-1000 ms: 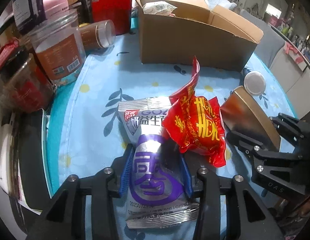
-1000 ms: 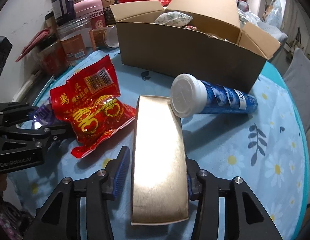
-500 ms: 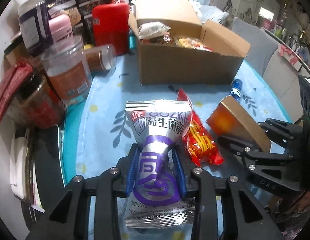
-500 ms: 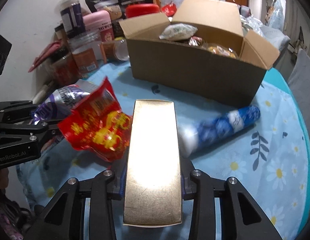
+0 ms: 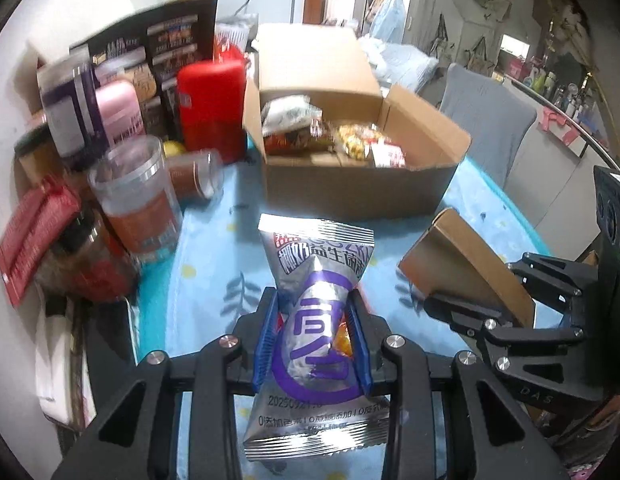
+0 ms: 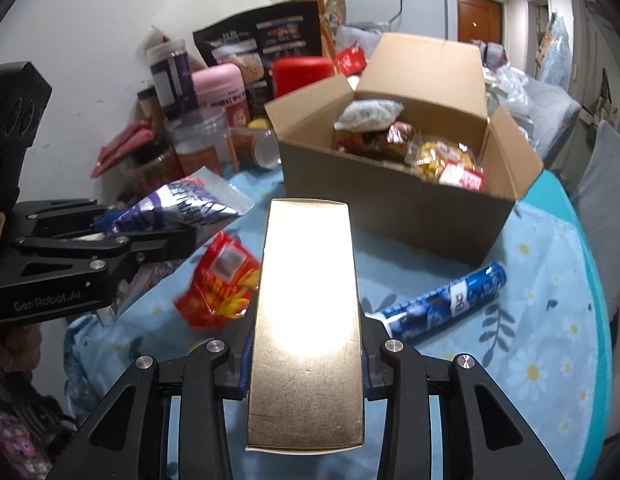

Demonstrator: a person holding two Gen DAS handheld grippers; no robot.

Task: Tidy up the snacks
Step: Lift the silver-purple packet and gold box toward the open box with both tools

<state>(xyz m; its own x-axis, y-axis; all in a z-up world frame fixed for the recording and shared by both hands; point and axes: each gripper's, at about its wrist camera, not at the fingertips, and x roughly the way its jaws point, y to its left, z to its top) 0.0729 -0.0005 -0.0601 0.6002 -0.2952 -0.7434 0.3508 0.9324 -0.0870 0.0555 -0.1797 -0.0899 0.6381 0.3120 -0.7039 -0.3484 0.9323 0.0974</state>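
Note:
My left gripper (image 5: 314,340) is shut on a silver and purple snack bag (image 5: 316,280) and holds it above the blue flowered tablecloth, short of the open cardboard box (image 5: 350,188). The bag also shows in the right wrist view (image 6: 178,204). My right gripper (image 6: 306,360) is shut on a long gold box (image 6: 306,312), also raised; the gold box shows in the left wrist view (image 5: 466,268). The cardboard box (image 6: 390,200) holds several snack packs. A red snack bag (image 6: 218,284) and a blue tube (image 6: 442,308) lie on the cloth.
Jars, a pink canister (image 5: 122,112), a red canister (image 5: 210,108) and a clear tub (image 5: 138,200) crowd the back left by the wall. A tipped jar (image 5: 194,176) lies beside the cardboard box. A grey chair (image 5: 486,116) stands behind the table at the right.
Both grippers have risen off the table with their loads and moved toward the cardboard box. The red bag slid off the silver bag and dropped onto the cloth. The blue tube rolled right.

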